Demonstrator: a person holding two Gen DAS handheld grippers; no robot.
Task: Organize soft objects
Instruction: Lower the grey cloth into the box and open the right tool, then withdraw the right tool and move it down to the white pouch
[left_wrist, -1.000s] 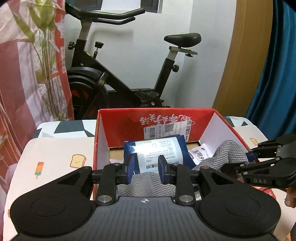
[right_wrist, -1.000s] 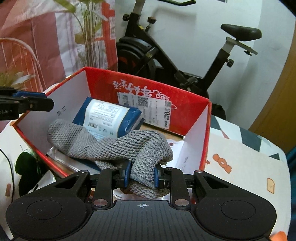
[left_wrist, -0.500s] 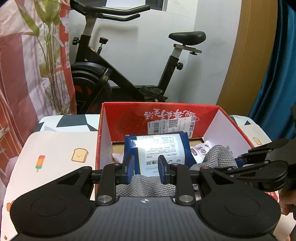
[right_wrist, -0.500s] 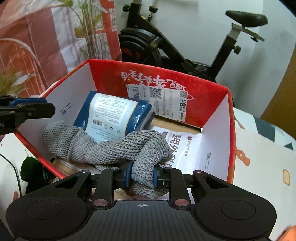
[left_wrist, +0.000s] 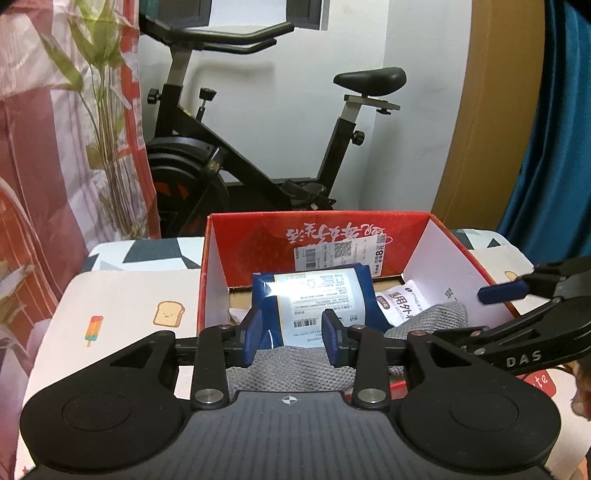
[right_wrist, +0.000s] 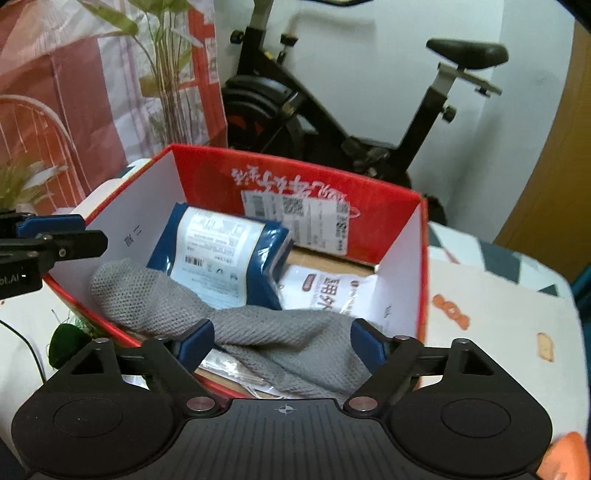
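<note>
A grey knitted cloth (right_wrist: 258, 336) lies inside the red cardboard box (right_wrist: 402, 206), draped over a blue packet (right_wrist: 221, 254) and a white packet (right_wrist: 325, 291). My right gripper (right_wrist: 282, 341) is open, its jaws wide on either side of the cloth at the box's near edge. My left gripper (left_wrist: 291, 338) is open and empty in front of the box (left_wrist: 258, 236), with the blue packet (left_wrist: 314, 299) and the cloth (left_wrist: 291, 369) seen between its fingers. The right gripper also shows at the right of the left wrist view (left_wrist: 524, 317).
The box stands on a table with a white cartoon-print cover (left_wrist: 122, 306). An exercise bike (left_wrist: 236, 162) stands behind the table. A patterned curtain (left_wrist: 55, 147) hangs at the left and a blue curtain (left_wrist: 554, 147) at the right. A green plant ball (right_wrist: 70, 343) lies left of the box.
My right gripper has opened and let go of the grey cloth, which now rests in the box. Both grippers have drawn back a little from the box.
</note>
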